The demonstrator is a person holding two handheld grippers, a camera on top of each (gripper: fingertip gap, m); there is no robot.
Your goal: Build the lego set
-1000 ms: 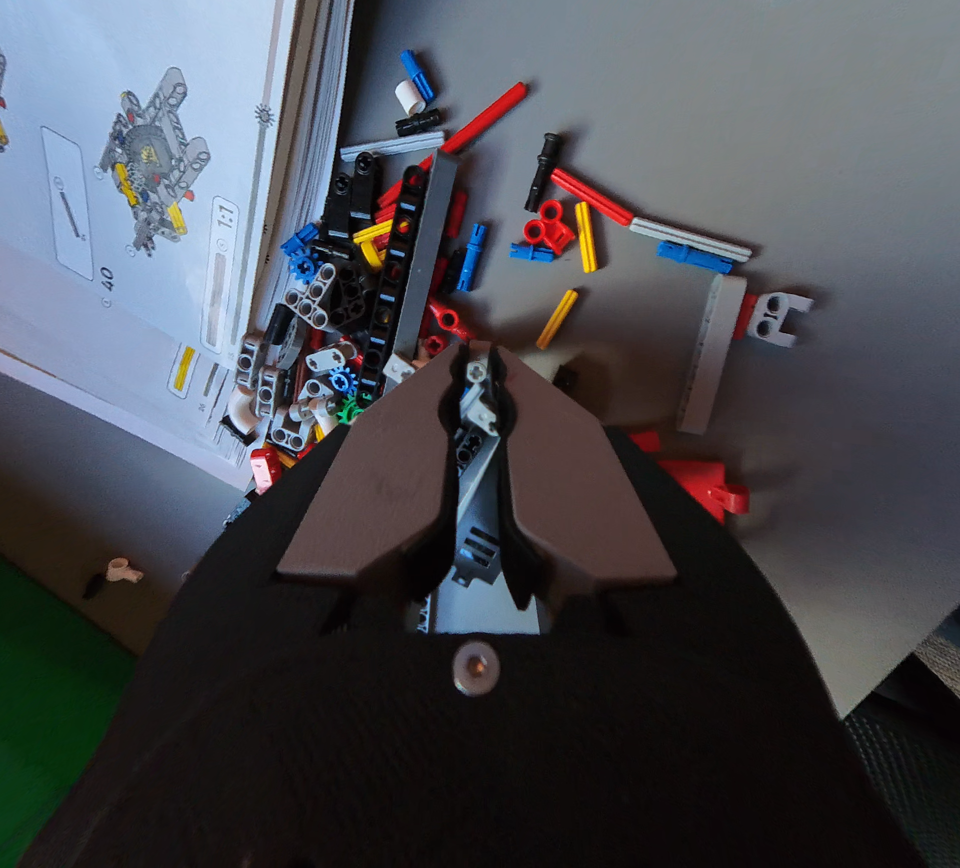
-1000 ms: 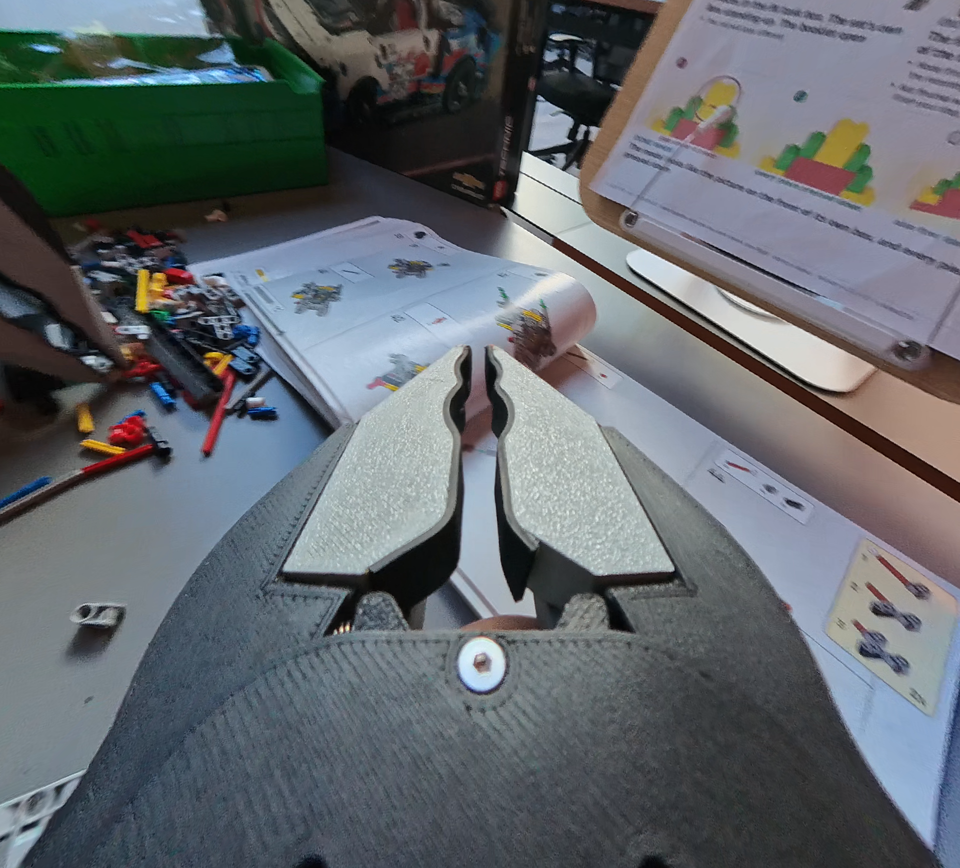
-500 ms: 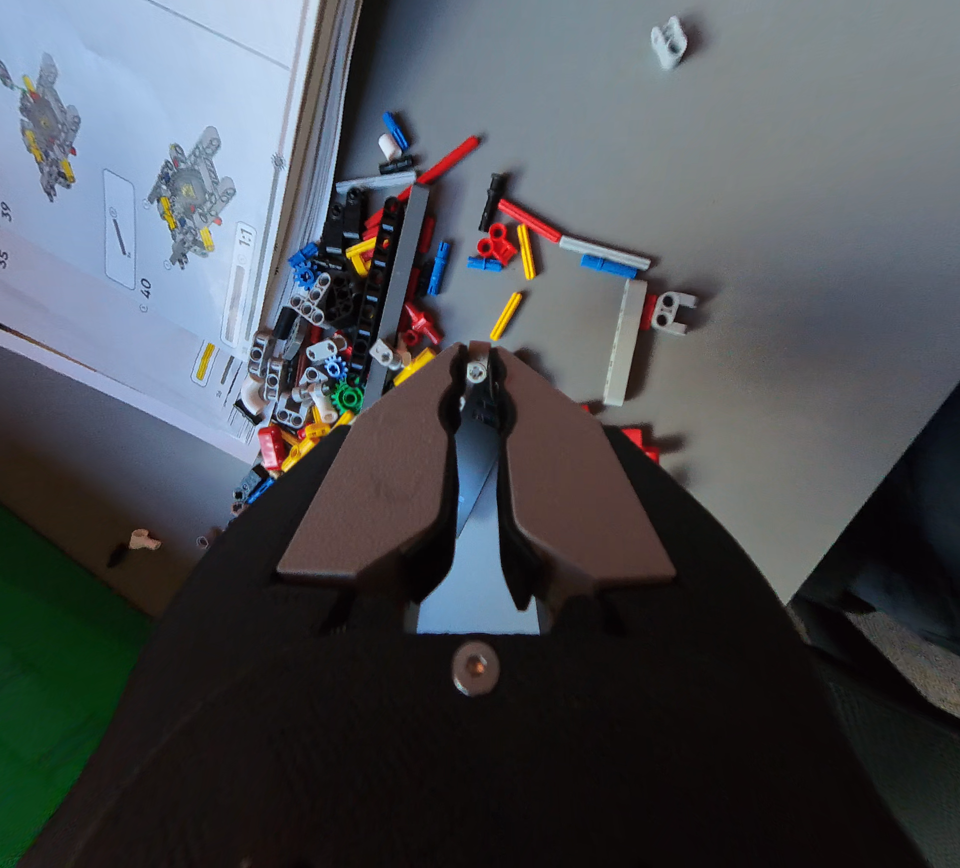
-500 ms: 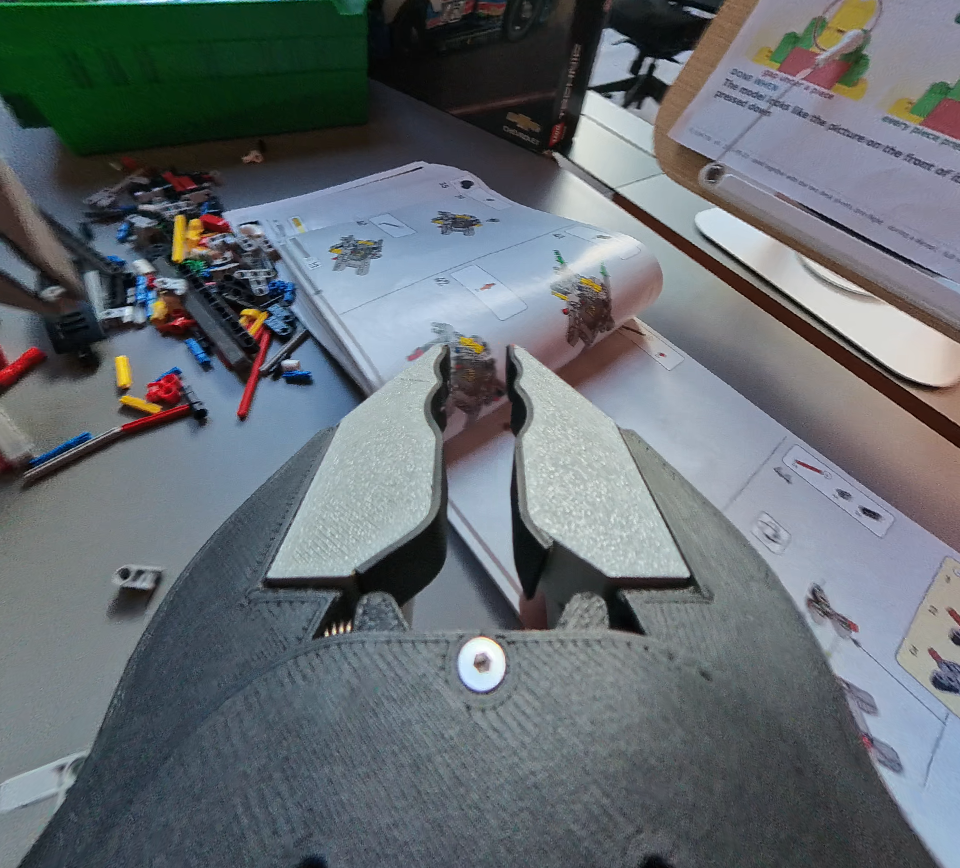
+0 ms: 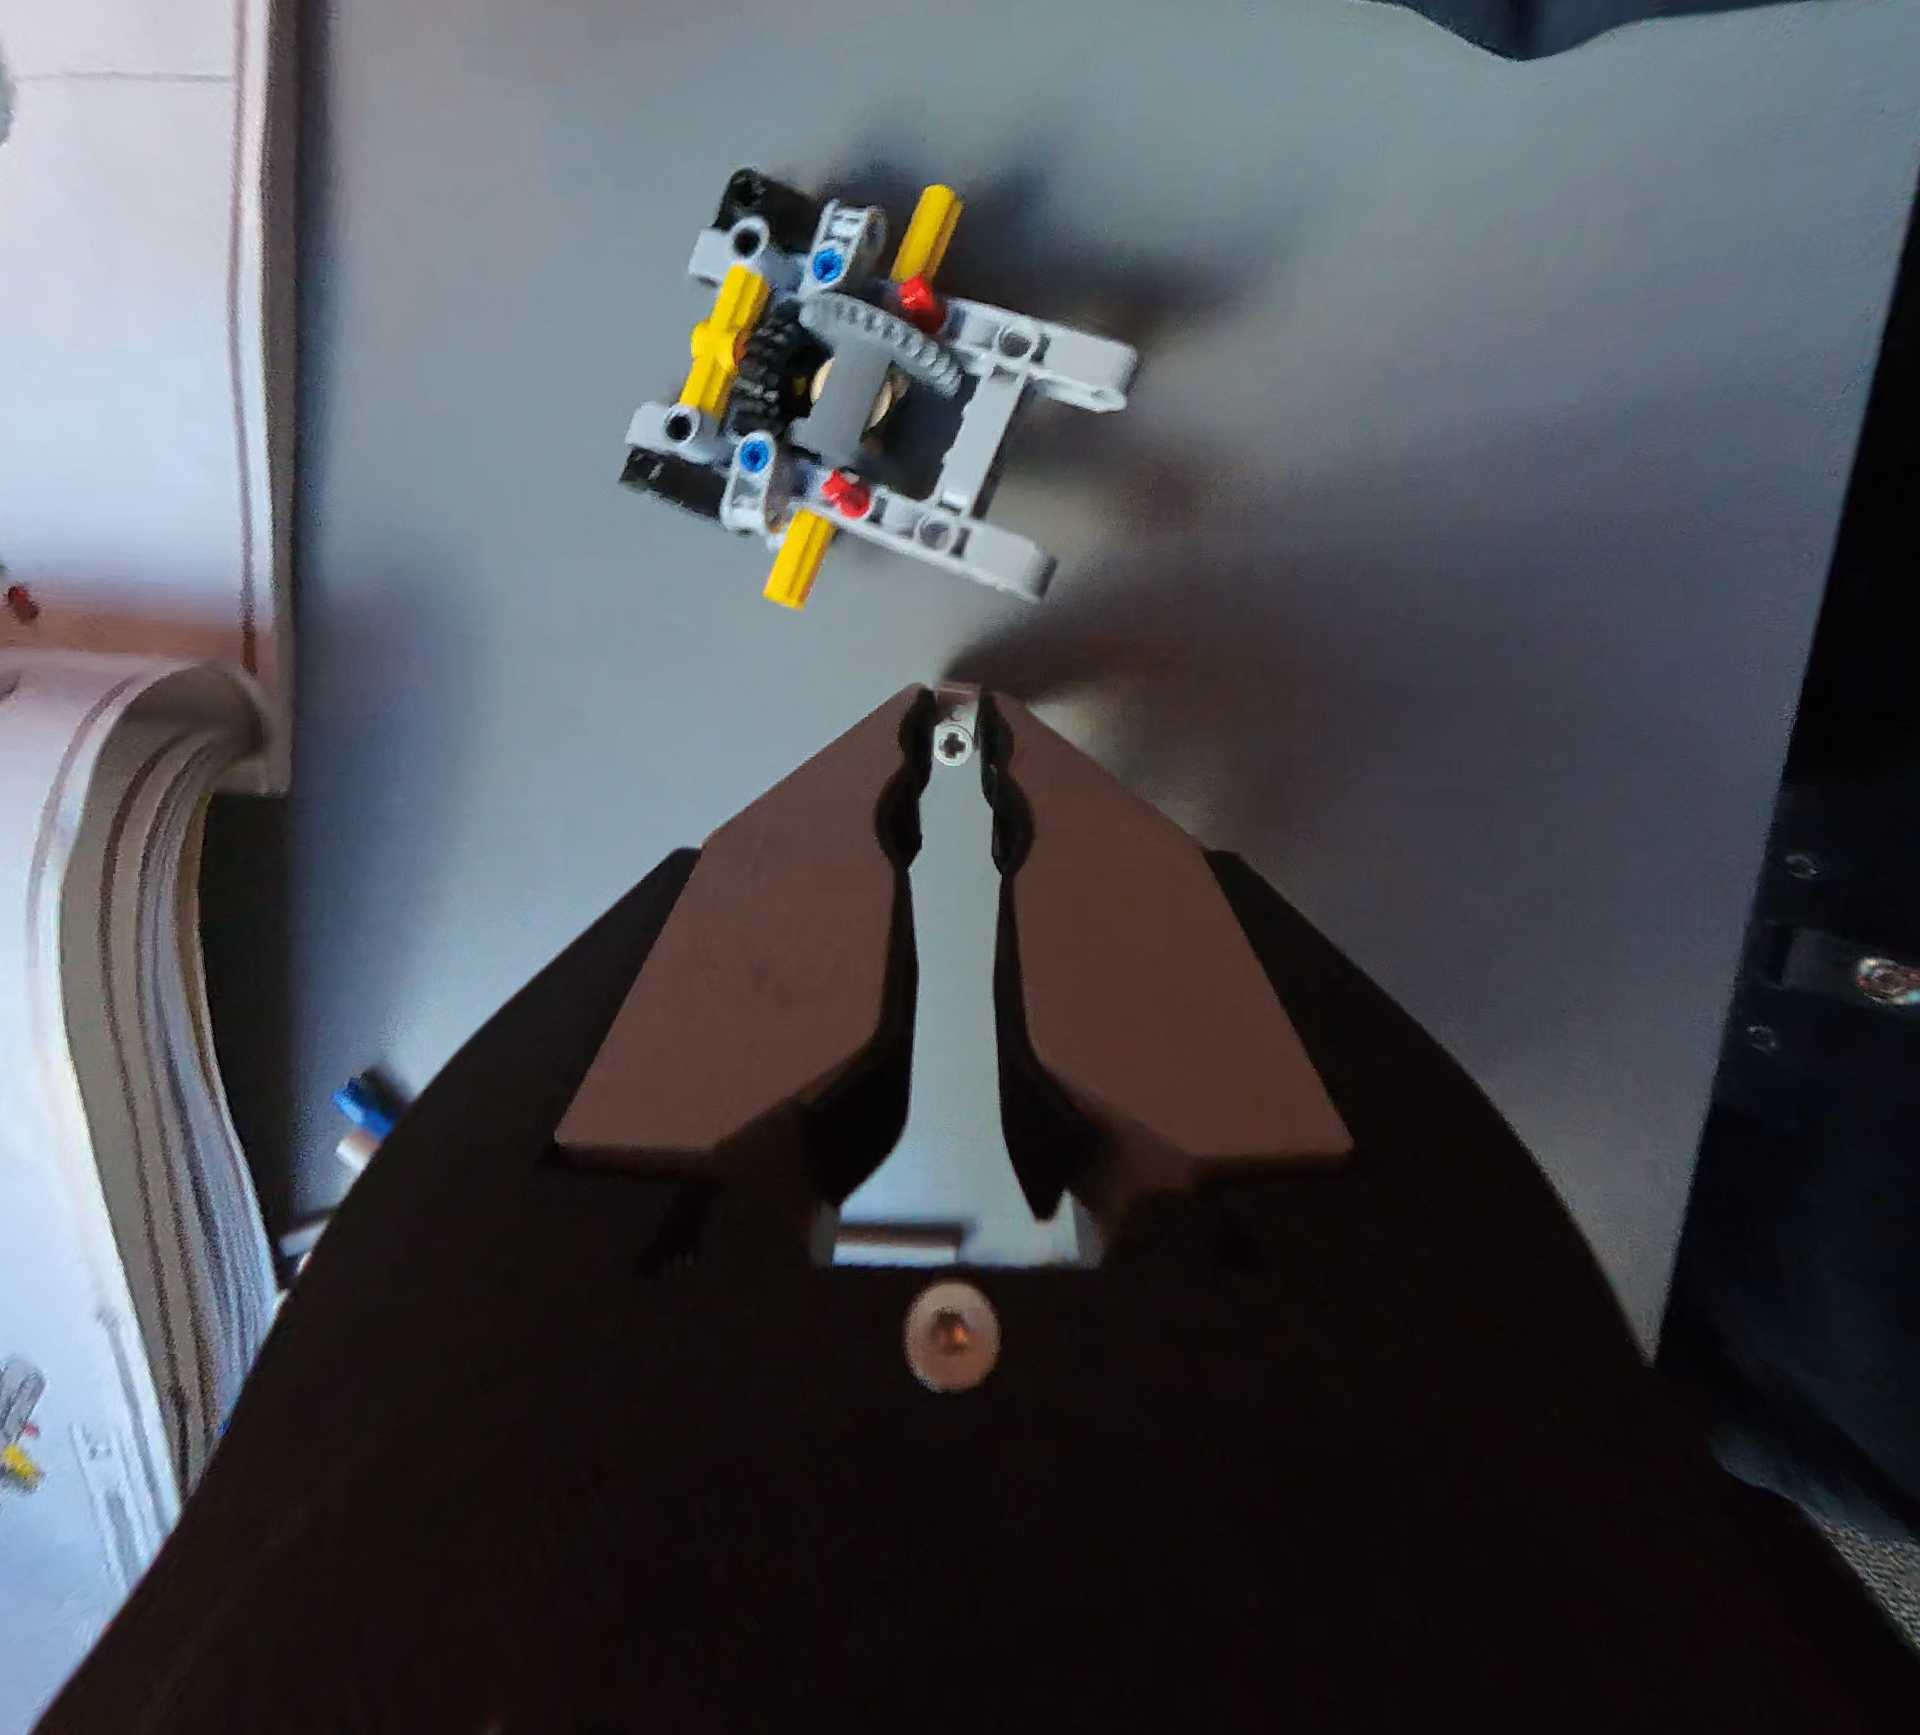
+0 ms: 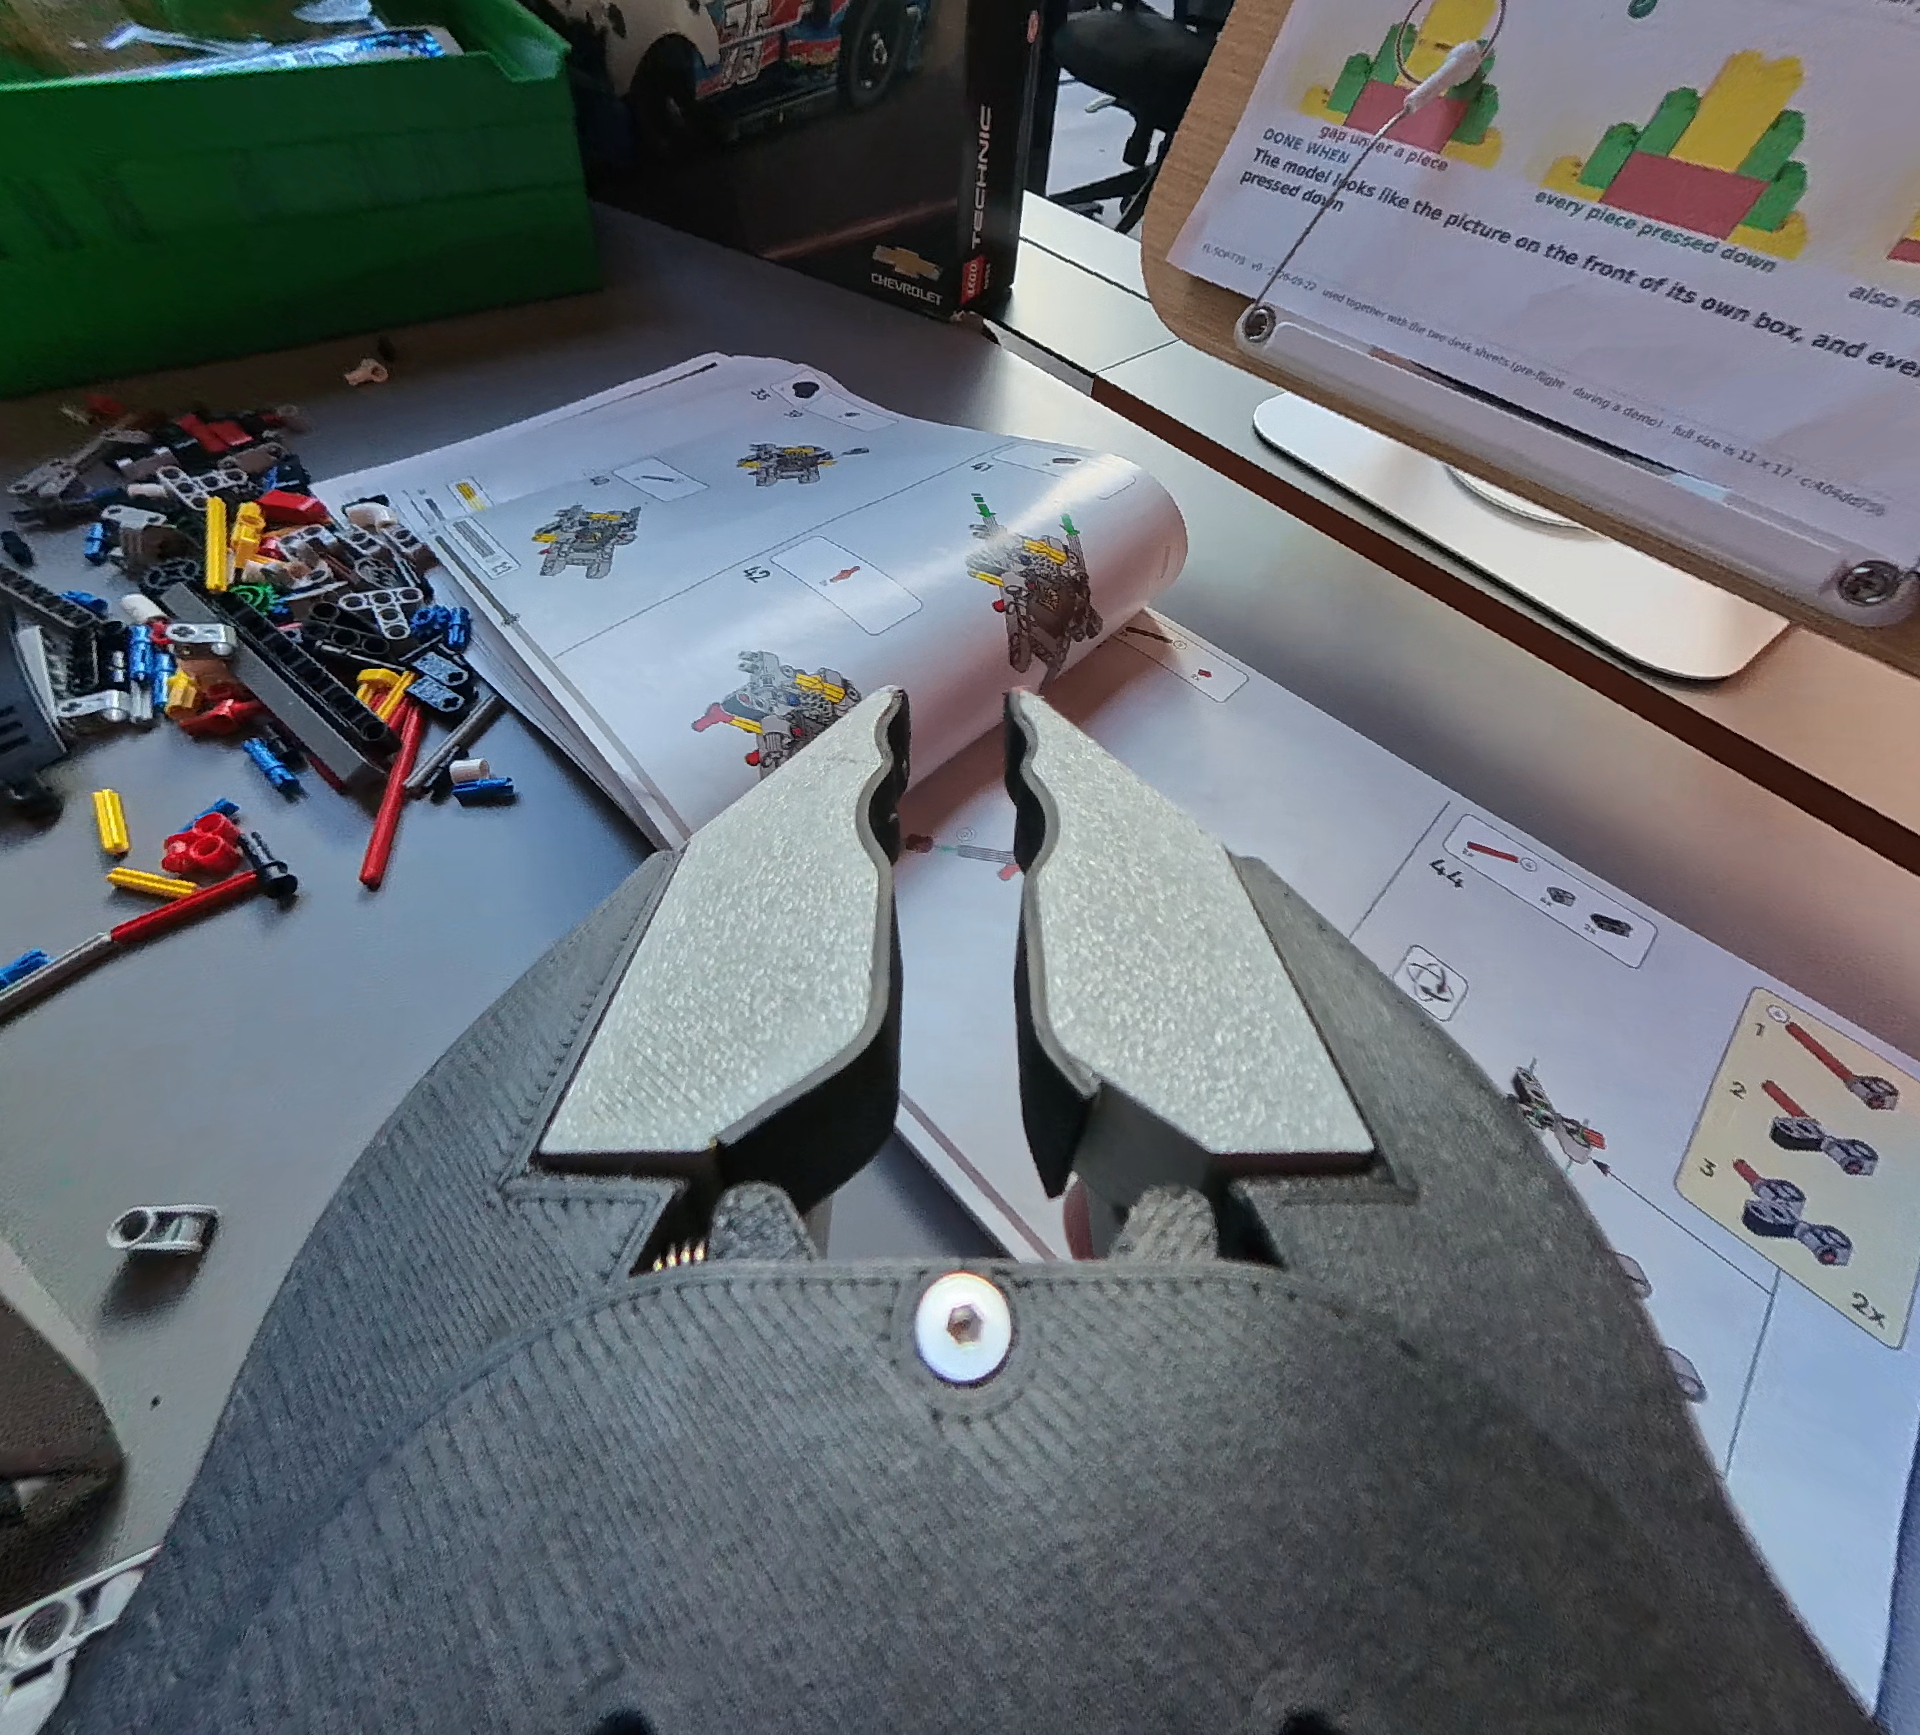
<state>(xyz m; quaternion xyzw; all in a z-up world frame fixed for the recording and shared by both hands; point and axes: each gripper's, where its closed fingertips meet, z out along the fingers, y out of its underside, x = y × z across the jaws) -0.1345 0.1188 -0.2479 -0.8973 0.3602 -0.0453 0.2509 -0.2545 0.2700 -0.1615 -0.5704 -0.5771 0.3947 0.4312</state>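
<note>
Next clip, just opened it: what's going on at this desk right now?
A person works two handheld grippers over a grey desk strewn with small building-toy parts. The left gripper pinches a small light-grey connector piece at its tips, just short of a partly built grey, yellow and black gear assembly lying on the desk. The right gripper hovers with jaws apart and empty over an open instruction booklet, with the loose parts pile to its left.
</note>
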